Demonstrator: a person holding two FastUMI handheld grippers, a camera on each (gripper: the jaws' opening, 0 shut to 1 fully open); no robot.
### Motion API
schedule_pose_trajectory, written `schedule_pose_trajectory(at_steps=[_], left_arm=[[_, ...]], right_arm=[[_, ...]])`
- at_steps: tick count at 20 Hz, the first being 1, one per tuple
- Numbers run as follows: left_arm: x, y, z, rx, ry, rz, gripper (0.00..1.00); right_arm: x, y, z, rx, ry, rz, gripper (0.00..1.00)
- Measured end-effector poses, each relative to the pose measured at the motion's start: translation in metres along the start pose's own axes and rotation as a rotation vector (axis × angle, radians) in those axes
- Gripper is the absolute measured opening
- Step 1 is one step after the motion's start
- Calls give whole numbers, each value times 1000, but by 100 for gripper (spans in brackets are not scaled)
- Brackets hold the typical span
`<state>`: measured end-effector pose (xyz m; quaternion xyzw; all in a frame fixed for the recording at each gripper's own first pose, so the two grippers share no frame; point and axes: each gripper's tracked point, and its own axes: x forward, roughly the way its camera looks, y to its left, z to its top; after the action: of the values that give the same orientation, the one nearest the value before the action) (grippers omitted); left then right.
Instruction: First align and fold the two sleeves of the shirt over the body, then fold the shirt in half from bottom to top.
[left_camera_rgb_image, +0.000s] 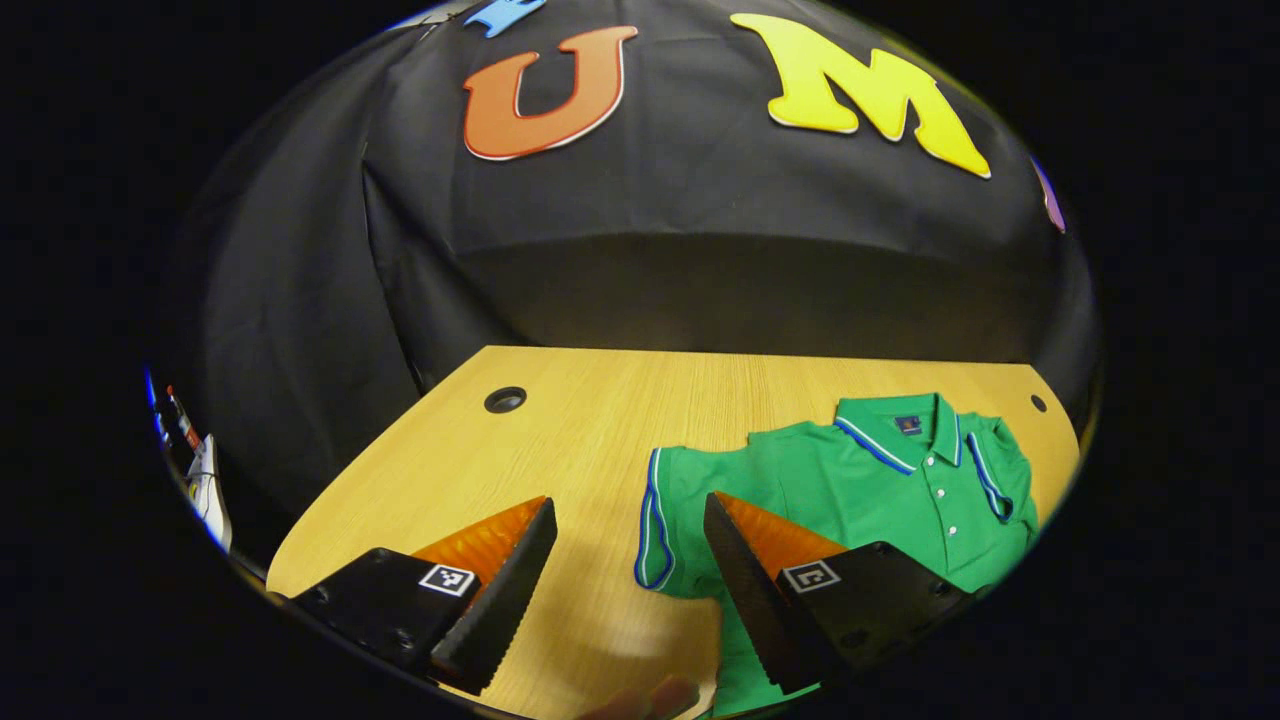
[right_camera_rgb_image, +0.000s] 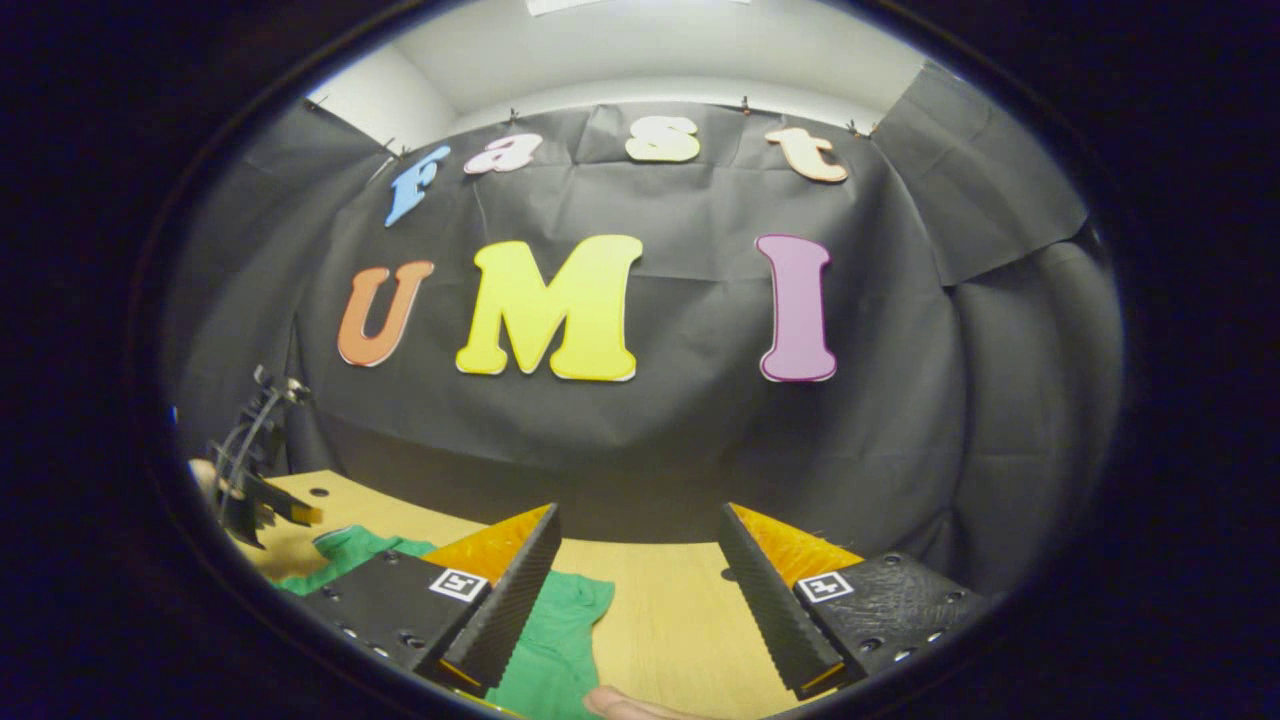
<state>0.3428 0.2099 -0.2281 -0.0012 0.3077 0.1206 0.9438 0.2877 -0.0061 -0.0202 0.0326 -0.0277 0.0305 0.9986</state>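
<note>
Left tongs (left_camera_rgb_image: 625, 570) spread wide at bottom centre above the counter (left_camera_rgb_image: 560, 420), green shirt (left_camera_rgb_image: 860, 480) lower right, right tongs (right_camera_rgb_image: 640, 580) likewise agape, empty.

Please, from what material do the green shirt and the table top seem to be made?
The shirt looks like a soft knitted fabric, probably cotton or a blend: matte green, a ribbed collar with blue and white stripes, small white buttons. The table top looks like light wood or a wood-pattern laminate: fine straight grain, a smooth, slightly shiny surface, round cable holes. Which of the two, I cannot tell.
</note>
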Motion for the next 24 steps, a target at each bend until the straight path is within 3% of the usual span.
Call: schedule_pose_trajectory(at_steps=[4,6,7,8,11,14,16,20,24], left_arm=[[26,-2,-6,23,22,-2,92],[31,-10,-16,-7,78,-33,80],[35,-11,-24,-28,117,-32,80],[37,-12,-31,-46,148,-35,61],[47,-17,-43,-60,196,-54,50],[44,-23,-40,-58,193,-69,23],[44,-23,-43,-36,210,-57,12],[36,-27,-25,-43,164,-58,6],[27,-42,-15,30,156,-28,6]], right_arm=[[0,0,-10,9,36,15,96],[1,-1,-14,13,53,9,96],[5,-2,-17,18,61,7,96],[6,-2,-18,27,66,7,96],[7,-2,-22,38,78,6,96],[9,-1,-25,37,90,4,96],[8,1,-27,37,96,14,96],[9,1,-28,19,96,6,96],[10,3,-31,17,105,10,96]])
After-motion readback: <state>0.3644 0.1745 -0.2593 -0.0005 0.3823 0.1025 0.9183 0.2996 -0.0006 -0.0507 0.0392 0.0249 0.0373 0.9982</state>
